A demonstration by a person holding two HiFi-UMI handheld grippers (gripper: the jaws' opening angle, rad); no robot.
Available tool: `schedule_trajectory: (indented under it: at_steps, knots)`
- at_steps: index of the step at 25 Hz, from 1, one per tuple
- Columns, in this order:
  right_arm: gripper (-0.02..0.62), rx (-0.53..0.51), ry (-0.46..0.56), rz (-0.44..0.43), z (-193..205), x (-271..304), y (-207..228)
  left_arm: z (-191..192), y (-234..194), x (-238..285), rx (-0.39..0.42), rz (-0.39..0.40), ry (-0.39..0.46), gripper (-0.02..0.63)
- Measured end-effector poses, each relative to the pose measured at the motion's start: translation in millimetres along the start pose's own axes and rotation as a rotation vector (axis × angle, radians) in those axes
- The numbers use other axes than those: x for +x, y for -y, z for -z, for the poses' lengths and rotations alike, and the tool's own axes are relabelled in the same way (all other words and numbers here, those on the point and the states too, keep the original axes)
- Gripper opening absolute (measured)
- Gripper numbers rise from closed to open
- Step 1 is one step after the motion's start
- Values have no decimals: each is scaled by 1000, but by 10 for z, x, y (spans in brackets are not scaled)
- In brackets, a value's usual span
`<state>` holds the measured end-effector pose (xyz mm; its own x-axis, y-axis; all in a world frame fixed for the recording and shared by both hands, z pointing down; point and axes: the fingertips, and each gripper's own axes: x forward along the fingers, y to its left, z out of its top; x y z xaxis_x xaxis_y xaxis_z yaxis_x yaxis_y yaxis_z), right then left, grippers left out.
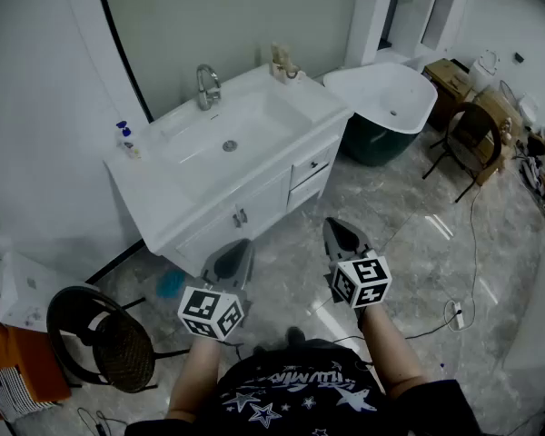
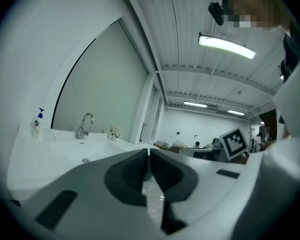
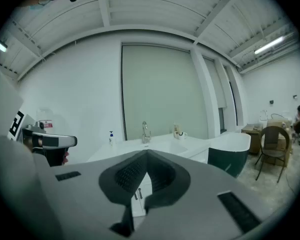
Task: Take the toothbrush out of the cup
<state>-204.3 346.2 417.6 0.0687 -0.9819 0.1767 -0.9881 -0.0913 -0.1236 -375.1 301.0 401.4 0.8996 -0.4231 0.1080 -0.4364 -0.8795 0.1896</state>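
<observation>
The cup (image 1: 282, 65) with the toothbrush standing in it sits at the back right corner of the white vanity top (image 1: 163, 198), small and far off. It also shows in the left gripper view as the cup (image 2: 113, 133) and in the right gripper view as the cup (image 3: 179, 133). Both grippers are held side by side in front of the vanity, well short of it and above the floor. My left gripper (image 1: 240, 244) is shut and empty, with the jaws meeting in its own view (image 2: 148, 152). My right gripper (image 1: 337, 226) is likewise shut with nothing in it (image 3: 146, 153).
A faucet (image 1: 207, 85) stands behind the basin, and a soap bottle (image 1: 125, 140) is at the counter's left end. A white bathtub (image 1: 387, 105) lies to the right, with chairs (image 1: 472, 139) beyond it. A black round chair (image 1: 104, 339) stands at the lower left. Cables trail over the marble floor (image 1: 436, 252).
</observation>
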Motion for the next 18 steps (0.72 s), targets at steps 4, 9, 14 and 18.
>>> schedule_trajectory:
  at_steps: [4, 9, 14, 18]
  knots:
    - [12, -2, 4, -15, 15, 29, 19, 50, 17, 57, 15, -23, -12, 28]
    - [12, 8, 0, -30, 41, 40, 17, 133, 54, 73, -9, -22, -29, 28]
    - [12, 24, -9, -43, 149, 43, 44, 174, 89, 130, -30, -28, -40, 28]
    - [12, 55, 16, -84, 173, 67, 132, 202, 129, 213, -38, -43, -45, 28]
